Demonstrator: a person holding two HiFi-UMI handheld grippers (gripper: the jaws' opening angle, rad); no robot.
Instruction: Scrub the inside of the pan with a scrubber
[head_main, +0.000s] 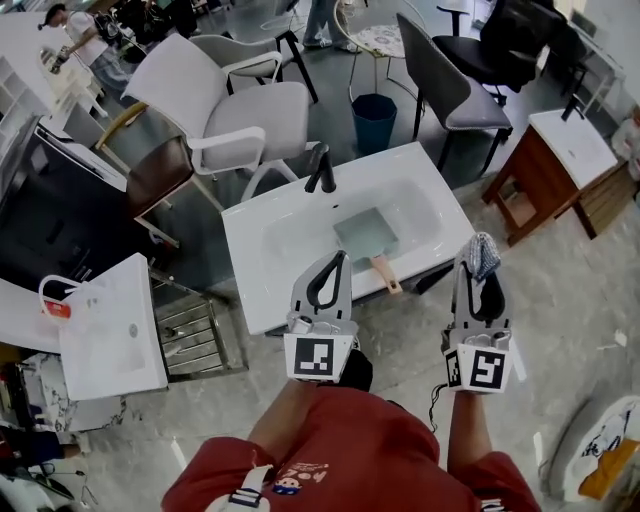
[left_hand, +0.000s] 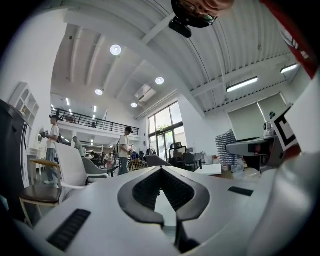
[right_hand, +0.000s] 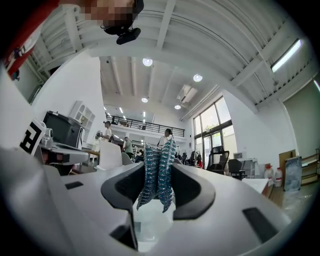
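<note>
A square grey pan with a pale wooden handle lies in the white sink basin, below the black faucet. My left gripper hovers over the basin's front rim, just left of the handle, shut with nothing in it. In the left gripper view the left gripper points up into the room, jaw tips touching. My right gripper is off the basin's right corner, shut on a blue-grey mesh scrubber. The scrubber stands pinched between the right gripper's pads.
A white armchair and a blue bin stand behind the basin. A grey chair and a wooden vanity are at the right. Another white sink and a metal rack sit at the left. People stand far off.
</note>
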